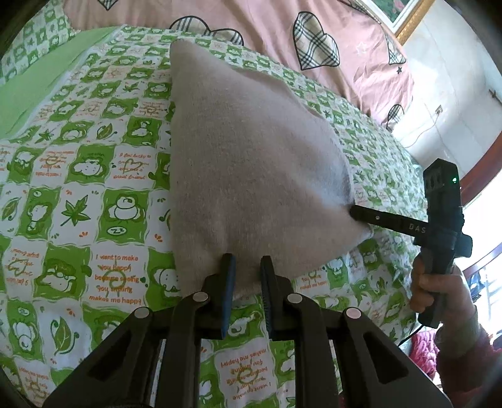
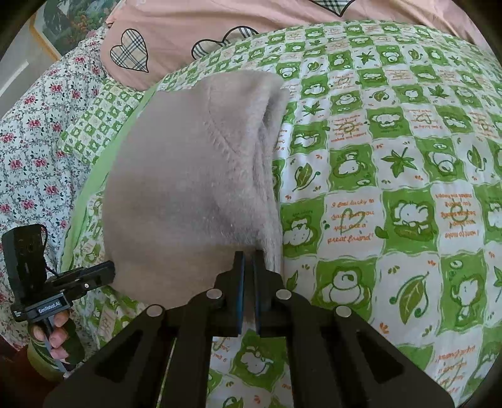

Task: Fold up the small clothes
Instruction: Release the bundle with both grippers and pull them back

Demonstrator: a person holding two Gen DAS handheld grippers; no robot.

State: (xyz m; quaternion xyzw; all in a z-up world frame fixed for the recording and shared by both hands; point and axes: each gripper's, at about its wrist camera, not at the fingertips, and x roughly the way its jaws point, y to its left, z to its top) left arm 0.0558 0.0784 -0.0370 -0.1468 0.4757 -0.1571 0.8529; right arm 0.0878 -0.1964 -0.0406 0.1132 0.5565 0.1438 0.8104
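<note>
A small fuzzy beige garment [image 1: 251, 150] is stretched over the green patterned bedsheet [image 1: 94, 194], its far end resting on the sheet. My left gripper [image 1: 248, 260] is shut on the near hem, with thick cloth filling the narrow gap between its fingers. My right gripper [image 1: 353, 213] pinches the right corner, held by a hand [image 1: 439, 292]. In the right wrist view the garment [image 2: 188, 188] shows a folded double layer at its far end. There the right gripper [image 2: 249, 254] is shut on the near edge. The left gripper [image 2: 111, 270] grips the left edge.
A pink quilt with plaid hearts [image 1: 282, 28] lies along the far side of the bed. A floral sheet [image 2: 34, 141] lies to the left. A framed picture [image 2: 62, 28] hangs on the wall, and a plain green strip [image 1: 37, 84] borders the sheet.
</note>
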